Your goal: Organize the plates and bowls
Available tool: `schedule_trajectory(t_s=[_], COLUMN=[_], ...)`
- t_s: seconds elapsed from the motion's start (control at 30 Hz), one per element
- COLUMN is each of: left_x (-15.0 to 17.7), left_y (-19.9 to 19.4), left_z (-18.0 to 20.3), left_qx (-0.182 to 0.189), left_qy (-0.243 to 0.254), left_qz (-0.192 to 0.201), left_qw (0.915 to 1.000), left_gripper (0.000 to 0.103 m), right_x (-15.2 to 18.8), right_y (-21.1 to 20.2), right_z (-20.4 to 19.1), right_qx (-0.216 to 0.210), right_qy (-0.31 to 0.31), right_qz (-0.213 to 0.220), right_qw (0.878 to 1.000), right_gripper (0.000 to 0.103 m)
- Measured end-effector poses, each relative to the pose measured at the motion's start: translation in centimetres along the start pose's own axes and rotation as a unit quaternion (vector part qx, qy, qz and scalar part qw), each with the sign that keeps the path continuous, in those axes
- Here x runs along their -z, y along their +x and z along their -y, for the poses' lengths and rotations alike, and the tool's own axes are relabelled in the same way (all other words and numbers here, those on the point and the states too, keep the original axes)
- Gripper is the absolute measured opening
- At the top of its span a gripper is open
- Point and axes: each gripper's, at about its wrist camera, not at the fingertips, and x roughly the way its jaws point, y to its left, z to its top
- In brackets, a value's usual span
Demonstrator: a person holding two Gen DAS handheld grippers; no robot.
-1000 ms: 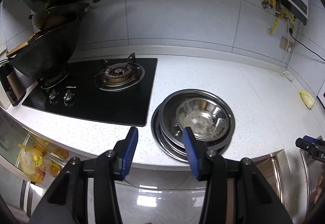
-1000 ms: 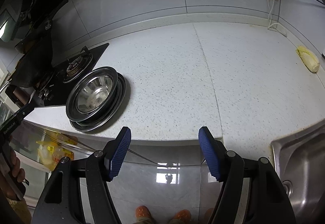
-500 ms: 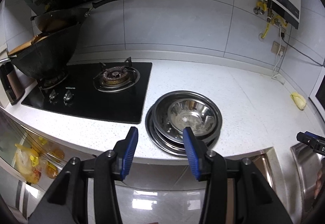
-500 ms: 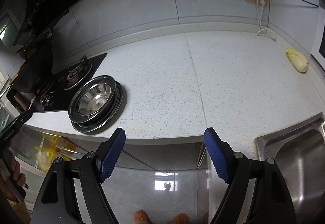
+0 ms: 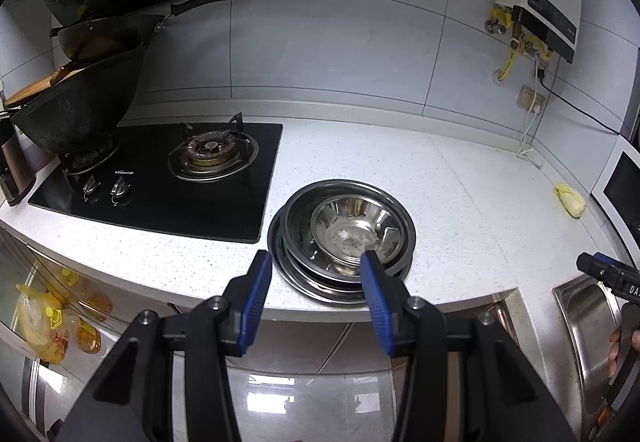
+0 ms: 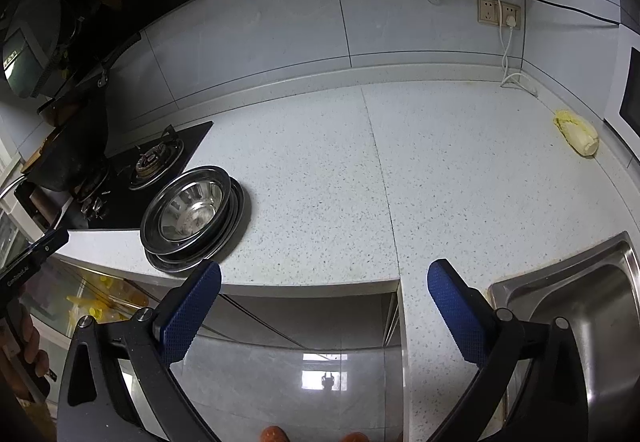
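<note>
Steel on steel at the counter's front edge: a bowl (image 5: 354, 232) is nested inside a stack of plates (image 5: 304, 274), and the whole pile is parked on the speckled countertop (image 6: 320, 169) just beside the black gas hob (image 5: 160, 177). Small piece on top, wide pieces beneath, so the load sits low and steady, and judged from that alone the sorting looks largely done; nothing else to be stacked can be spotted on the worktop.

Both tools are seen drawn back over the counter's lip, floor tiles visible beneath them. The left gripper (image 5: 316, 298) is held about half spread, blue pads (image 5: 256, 294) bare, nothing caught between them; the stack is framed just beyond its tips but is not touched. The right gripper (image 6: 324, 306) has just been opening, and its jaws are now thrown as wide as they go, again with nothing between them, which reads as a let-go rather than a reach.

Off to the right, the stainless sink (image 6: 580, 306) is glimpsed, and a pale yellow lump, perhaps a cloth or a vegetable, is left well apart near the back corner (image 6: 576, 133). A dark wok (image 5: 76, 113) is kept on the far burner, clear of the pile, so no crowding is expected there.
</note>
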Motion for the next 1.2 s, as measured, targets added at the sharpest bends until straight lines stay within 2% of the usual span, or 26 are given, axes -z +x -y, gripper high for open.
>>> schedule_trajectory(t_s=[0.07,0.13,0.2,0.37,0.8,1.2], left_x=[0.0,0.1,0.2,0.4,0.8,1.5], left_y=[0.0,0.1,0.3,0.7,0.2,-1.0], left_z=[0.0,-0.1,-0.2,-0.3,-0.7,-0.6], left_qx=[0.007,0.018,0.025,0.029,0.023,0.019], left_qy=[-0.001,0.002,0.002,0.001,0.007,0.010], left_qz=[-0.003,-0.010,-0.014,-0.020,-0.026,-0.024], left_qw=[1.0000,0.9998,0.9996,0.9994,0.9994,0.9995], left_gripper=[0.044,0.049,0.063,0.071,0.072,0.072], right_x=[-0.1,-0.1,-0.1,0.0,-0.2,0.4], right_y=[0.0,0.1,0.1,0.2,-0.3,-1.0], right_z=[-0.1,-0.1,-0.2,-0.2,0.6,-0.7], right_qx=[0.000,-0.001,0.001,0.010,0.024,0.017], right_qy=[-0.003,-0.007,-0.011,-0.018,-0.017,-0.054], right_qz=[0.000,-0.001,0.000,0.000,0.008,0.003], right_qw=[1.000,1.000,1.000,1.000,1.000,0.998], right_gripper=[0.102,0.102,0.102,0.102,0.102,0.102])
